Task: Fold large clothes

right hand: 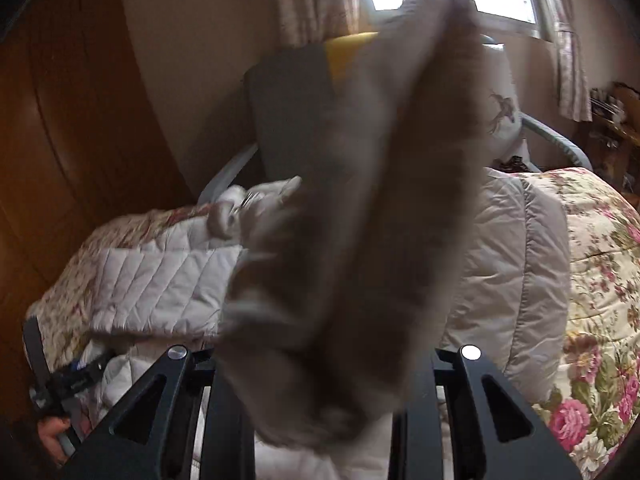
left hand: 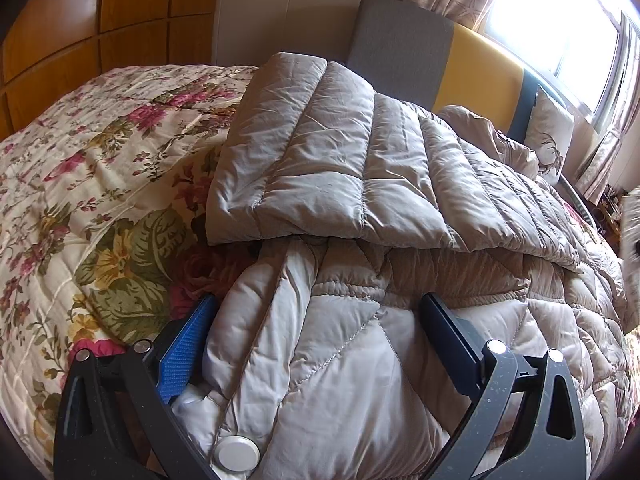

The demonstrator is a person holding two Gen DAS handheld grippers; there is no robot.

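Coat: beige quilted puffer coat (left hand: 360, 320) lies on the floral bedspread (left hand: 80, 184), one sleeve (left hand: 312, 152) folded across its body
Snap: a white snap button (left hand: 236, 453) shows near the coat's front edge
Left gripper (left hand: 316, 332): fingers spread wide, coat padding bulging between them, blue pad (left hand: 188, 344) beside the fabric
Right gripper (right hand: 324, 392): a blurred, raised part of the coat (right hand: 360, 220) runs between its fingers; whether it pinches the fabric, I cannot tell
Behind: grey and yellow headboard (left hand: 404, 40), curtained window (left hand: 560, 28)

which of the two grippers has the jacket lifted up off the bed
The right gripper: a blurred flap of the beige jacket rises from it, while the left gripper straddles the jacket on the bed.
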